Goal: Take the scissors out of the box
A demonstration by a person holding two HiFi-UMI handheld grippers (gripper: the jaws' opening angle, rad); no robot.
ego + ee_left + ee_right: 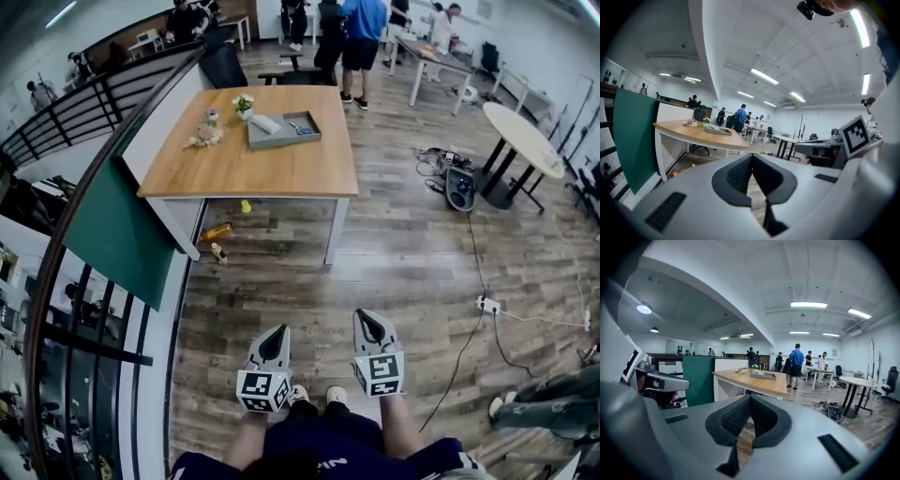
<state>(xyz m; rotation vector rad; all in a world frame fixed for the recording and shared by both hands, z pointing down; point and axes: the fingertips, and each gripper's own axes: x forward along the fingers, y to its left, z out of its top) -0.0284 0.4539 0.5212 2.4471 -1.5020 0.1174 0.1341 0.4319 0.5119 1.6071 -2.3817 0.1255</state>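
One grey box point(284, 142) holds scissors point(300, 128) beside a white object point(266, 123).

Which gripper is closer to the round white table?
Right. The round white table stands ahead and to the right of the right gripper; the left gripper is farther left of it.

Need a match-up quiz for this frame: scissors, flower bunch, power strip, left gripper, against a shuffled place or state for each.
Things:
1. scissors
2. flower bunch
3. power strip
4. left gripper

Place or state:
a. fingers together, nothing between them
b. on the floor
c. in the grey box
d. on the wooden table, left of the box in the head view

Pairs: 1-c, 2-d, 3-b, 4-a
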